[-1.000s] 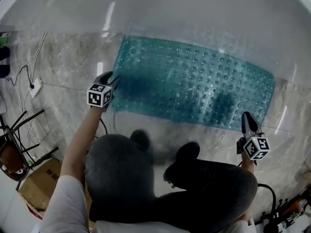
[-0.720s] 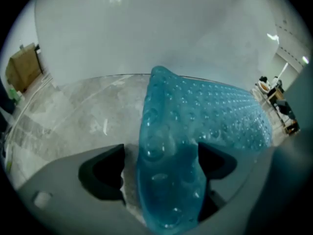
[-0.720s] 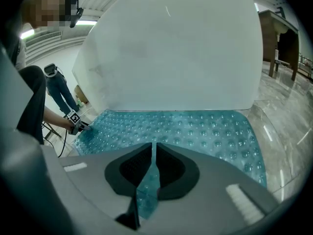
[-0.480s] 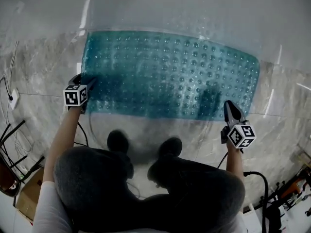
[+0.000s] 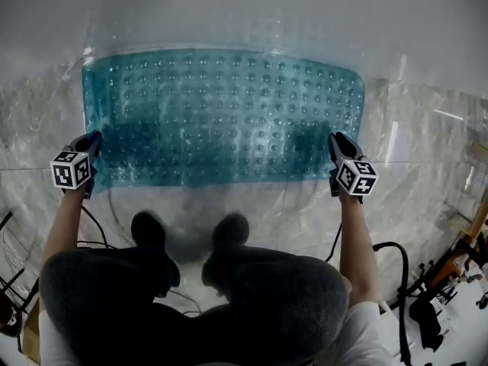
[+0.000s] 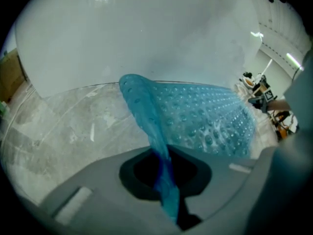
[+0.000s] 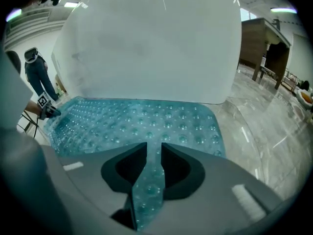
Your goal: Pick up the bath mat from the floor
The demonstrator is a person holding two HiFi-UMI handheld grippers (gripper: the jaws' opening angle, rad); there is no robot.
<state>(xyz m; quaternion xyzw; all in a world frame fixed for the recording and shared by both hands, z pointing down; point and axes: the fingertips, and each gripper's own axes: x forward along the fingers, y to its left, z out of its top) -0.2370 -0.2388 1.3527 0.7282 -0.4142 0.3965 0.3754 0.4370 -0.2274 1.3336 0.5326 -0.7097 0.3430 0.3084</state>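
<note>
The teal, bubble-textured bath mat [image 5: 229,113] lies spread on the marble floor against the white tub. My left gripper [image 5: 91,142] is at its near left corner and my right gripper [image 5: 335,143] at its near right corner. In the left gripper view the mat's edge [image 6: 146,116] rises in a fold and runs between the jaws of the left gripper [image 6: 164,168], which are closing on it. In the right gripper view a strip of the mat [image 7: 142,121] passes between the jaws of the right gripper [image 7: 152,160], which are opening slightly while the pads still touch it.
The white tub wall [image 5: 244,14] stands right behind the mat. My dark shoes [image 5: 149,231] are planted just in front of it. Cables [image 5: 385,254] and an orange tool [image 5: 450,273] lie at the right. A person [image 7: 35,70] stands far off in the right gripper view.
Both grippers now sit level at the mat's two near corners. The left jaws have opened wide and closed on the left corner. The right gripper has moved up to the right corner.
</note>
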